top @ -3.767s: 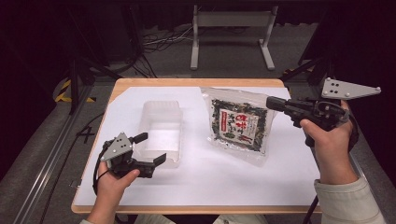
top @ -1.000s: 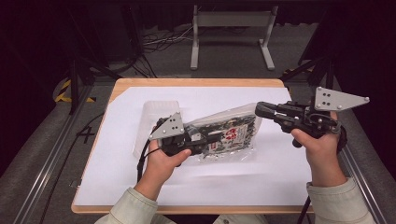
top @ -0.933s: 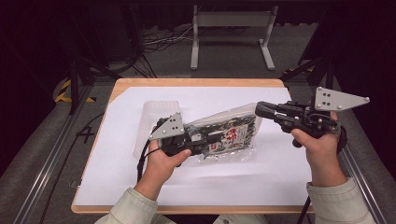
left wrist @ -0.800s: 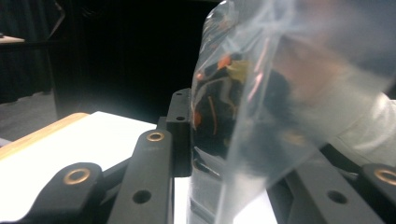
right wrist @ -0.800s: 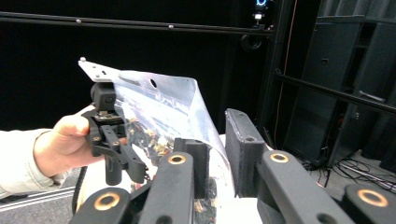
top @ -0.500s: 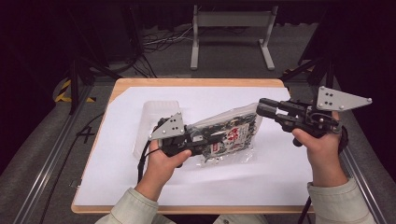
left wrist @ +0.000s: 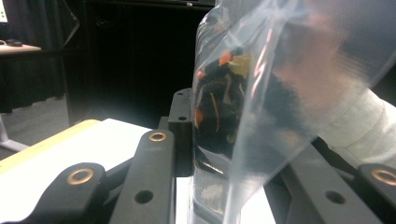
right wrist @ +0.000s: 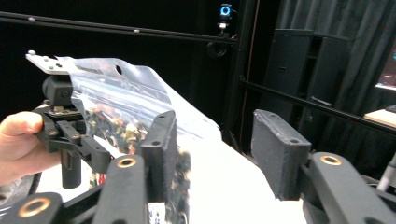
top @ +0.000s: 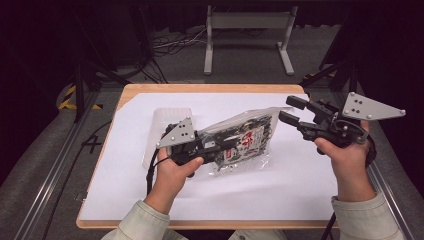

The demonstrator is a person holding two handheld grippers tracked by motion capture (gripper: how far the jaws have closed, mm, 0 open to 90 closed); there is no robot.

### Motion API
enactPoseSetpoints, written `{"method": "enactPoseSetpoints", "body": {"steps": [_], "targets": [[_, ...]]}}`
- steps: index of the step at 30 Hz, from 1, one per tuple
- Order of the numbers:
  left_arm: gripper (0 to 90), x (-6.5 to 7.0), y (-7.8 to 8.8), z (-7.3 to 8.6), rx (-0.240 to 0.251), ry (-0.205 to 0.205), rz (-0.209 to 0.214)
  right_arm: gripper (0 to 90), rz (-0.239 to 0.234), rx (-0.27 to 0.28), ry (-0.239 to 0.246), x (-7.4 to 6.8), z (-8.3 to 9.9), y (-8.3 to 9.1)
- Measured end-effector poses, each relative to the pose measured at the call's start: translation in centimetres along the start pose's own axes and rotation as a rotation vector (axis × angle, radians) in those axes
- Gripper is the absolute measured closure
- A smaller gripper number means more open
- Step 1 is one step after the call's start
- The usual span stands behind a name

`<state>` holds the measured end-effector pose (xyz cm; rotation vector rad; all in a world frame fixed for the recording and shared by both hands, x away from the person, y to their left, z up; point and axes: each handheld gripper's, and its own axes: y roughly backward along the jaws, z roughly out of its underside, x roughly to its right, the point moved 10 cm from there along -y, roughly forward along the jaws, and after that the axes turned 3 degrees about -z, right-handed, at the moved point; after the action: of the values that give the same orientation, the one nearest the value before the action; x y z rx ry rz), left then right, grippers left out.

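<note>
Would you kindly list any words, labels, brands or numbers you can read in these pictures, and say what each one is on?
Snack bag: large red characters on a white label patch, too blurred to read; no brand or number can be made out.
Grey plate on the right gripper: screw holes, no text.
Grey plate on the left gripper: screw holes, no text.
Nothing else carries legible writing.

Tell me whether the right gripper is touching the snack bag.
Apart. The right gripper view shows the right gripper open with bare air between its pads; the snack bag sits off to the side, held by the left gripper.
</note>
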<state>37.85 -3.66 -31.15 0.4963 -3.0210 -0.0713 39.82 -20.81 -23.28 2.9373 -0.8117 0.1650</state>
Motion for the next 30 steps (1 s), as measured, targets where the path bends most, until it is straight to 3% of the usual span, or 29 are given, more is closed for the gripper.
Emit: {"method": "enactPoseSetpoints", "body": {"steps": [13,16,22,30], "targets": [[71.7,-1.3,2.2,-2.0,0.030,-0.010,-0.043,40.3,0.055,-0.030,-0.038,1.5,1.4,0.9],[71.6,-2.0,3.2,-2.5,0.038,-0.027,-0.070,39.7,0.073,-0.044,-0.040,1.8,1.9,1.3],[71.6,-3.4,4.5,-2.7,0.048,-0.020,-0.114,38.1,0.101,-0.074,-0.040,2.4,2.9,1.9],[71.6,-4.3,6.0,-3.3,0.071,-0.028,-0.158,36.4,0.127,-0.102,-0.061,3.1,4.1,2.6]]}}
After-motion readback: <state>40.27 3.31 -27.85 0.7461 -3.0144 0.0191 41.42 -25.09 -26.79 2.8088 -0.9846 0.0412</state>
